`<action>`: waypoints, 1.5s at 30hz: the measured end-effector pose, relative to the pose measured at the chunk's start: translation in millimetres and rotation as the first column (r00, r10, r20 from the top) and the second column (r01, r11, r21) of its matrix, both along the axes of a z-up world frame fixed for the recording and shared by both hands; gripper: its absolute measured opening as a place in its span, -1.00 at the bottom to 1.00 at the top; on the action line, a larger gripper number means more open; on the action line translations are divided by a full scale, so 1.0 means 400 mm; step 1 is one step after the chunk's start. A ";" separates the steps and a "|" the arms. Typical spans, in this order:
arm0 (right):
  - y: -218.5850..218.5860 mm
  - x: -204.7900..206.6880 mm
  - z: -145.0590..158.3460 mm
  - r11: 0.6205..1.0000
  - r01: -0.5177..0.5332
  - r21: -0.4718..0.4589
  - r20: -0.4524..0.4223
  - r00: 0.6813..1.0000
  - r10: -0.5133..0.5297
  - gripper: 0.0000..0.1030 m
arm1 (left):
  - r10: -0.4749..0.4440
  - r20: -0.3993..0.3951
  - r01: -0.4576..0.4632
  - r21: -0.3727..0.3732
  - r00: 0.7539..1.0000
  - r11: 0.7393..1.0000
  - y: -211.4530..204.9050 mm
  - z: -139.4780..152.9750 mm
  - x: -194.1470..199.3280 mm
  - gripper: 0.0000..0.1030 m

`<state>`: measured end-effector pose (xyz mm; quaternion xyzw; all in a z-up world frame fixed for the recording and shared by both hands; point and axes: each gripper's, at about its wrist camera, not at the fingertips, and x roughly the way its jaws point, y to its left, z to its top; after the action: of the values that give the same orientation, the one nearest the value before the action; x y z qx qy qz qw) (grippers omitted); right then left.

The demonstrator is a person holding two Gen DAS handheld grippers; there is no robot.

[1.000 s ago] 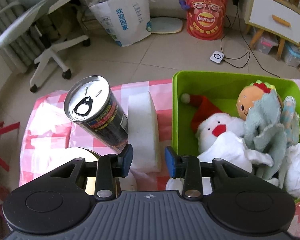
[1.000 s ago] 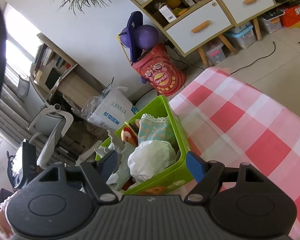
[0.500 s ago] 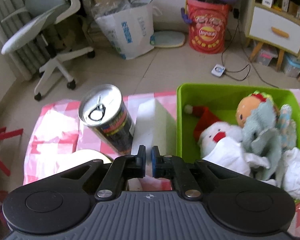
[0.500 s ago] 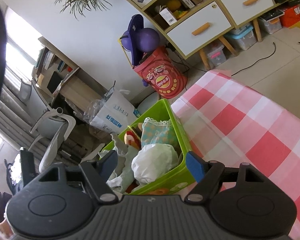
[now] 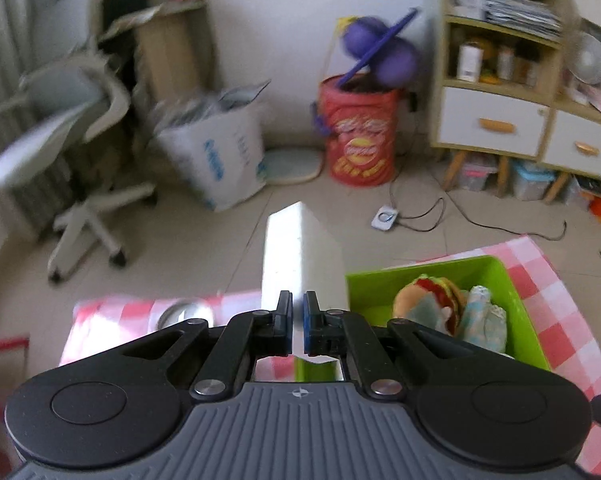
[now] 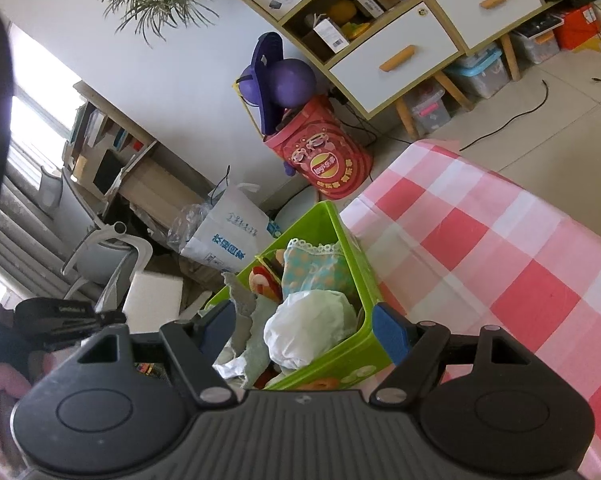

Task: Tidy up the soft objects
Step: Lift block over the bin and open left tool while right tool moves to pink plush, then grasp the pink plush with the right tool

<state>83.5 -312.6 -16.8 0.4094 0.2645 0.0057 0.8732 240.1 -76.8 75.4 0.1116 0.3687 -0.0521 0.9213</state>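
The white foam block (image 5: 300, 256) sits pinched at its near end in my left gripper (image 5: 297, 322), whose jaws have just been closing and are now clamped on it, squeezed almost together. That tells me how it handles: very soft and light, crushing under the pads, so I judge a low grip at the end is enough, though the long free part may wobble. The block stands up and away from me, clear of the pink-and-white checked table (image 5: 556, 300), just left of the green plastic bin (image 5: 516, 300), which already carries a plush burger (image 5: 428, 292) and other cloth toys. A silver can top (image 5: 180, 314) shows below to the left. My right gripper (image 6: 304, 328) hangs with jaws apart and empty at the bin's near corner.
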 end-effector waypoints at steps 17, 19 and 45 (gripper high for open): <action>-0.016 -0.002 0.007 1.000 -0.001 -0.022 -0.012 1.000 0.001 -0.02 | -0.022 0.011 0.022 0.036 1.000 0.999 0.011 -0.192 0.031 -0.78; -0.013 -0.003 0.013 0.999 -0.020 -0.036 -0.018 1.000 0.019 -0.01 | -0.012 0.016 0.011 0.009 1.000 1.000 0.022 -0.174 0.013 -0.69; 0.182 -0.076 -0.053 0.768 -0.449 -0.457 -0.249 0.893 0.374 0.29 | 0.001 -0.149 -0.040 -0.255 0.989 0.966 0.163 -0.180 -0.420 0.79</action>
<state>53.2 -239.9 -37.9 0.0985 0.4021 0.0984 0.9050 71.9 -11.5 3.5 -0.0167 0.4271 -0.0981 0.8987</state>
